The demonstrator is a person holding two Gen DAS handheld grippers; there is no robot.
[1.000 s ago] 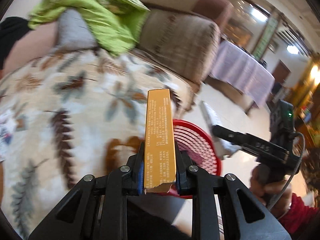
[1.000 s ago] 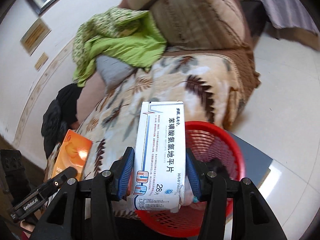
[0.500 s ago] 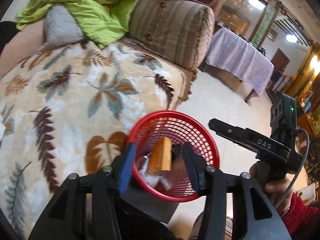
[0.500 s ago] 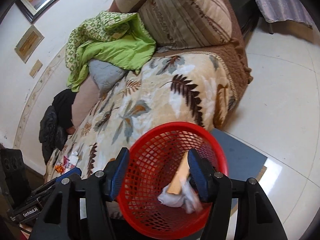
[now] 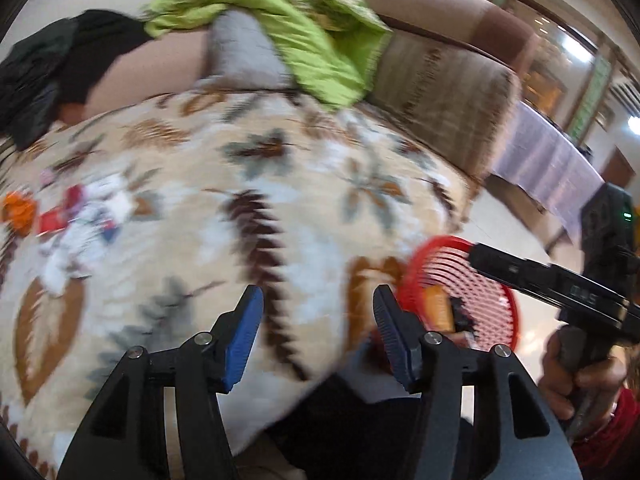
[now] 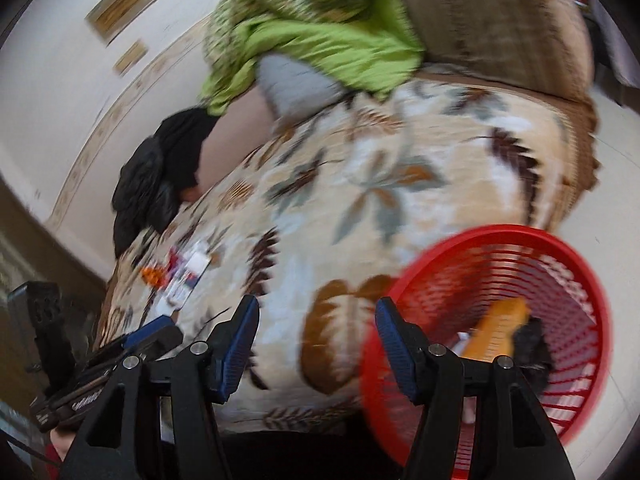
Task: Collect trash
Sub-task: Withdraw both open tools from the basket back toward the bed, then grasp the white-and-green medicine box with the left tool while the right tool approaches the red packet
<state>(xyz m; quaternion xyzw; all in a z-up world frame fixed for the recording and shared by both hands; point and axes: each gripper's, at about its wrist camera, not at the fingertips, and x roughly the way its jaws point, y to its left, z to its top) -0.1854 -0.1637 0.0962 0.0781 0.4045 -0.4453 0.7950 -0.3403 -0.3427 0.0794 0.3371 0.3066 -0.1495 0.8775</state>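
A red mesh basket (image 5: pixel 414 276) (image 6: pixel 500 232) stands on the floor beside the sofa, with a gold box (image 5: pixel 438 308) (image 6: pixel 500 332) and other scraps inside. Several loose wrappers and packets (image 5: pixel 80 208) (image 6: pixel 184 272) lie on the leaf-patterned blanket (image 5: pixel 280 168), far to the left. My left gripper (image 5: pixel 318 296) hangs over the blanket, left of the basket; its jaws are opening with nothing between them. My right gripper (image 6: pixel 317 304) is open and holds nothing, with the basket's rim just behind its right finger. Both views are blurred by motion.
A green cloth (image 5: pixel 304 20) and a grey cushion (image 5: pixel 244 56) lie at the sofa's back, and a black garment (image 5: pixel 48 64) at the far left. The striped armrest (image 5: pixel 440 80) is on the right. A table with a purple cloth (image 5: pixel 548 160) stands beyond it.
A second ago the left gripper held the gold box and the right one a white medicine box. Both boxes dropped into the basket, and both grippers have since swung left over the blanket.
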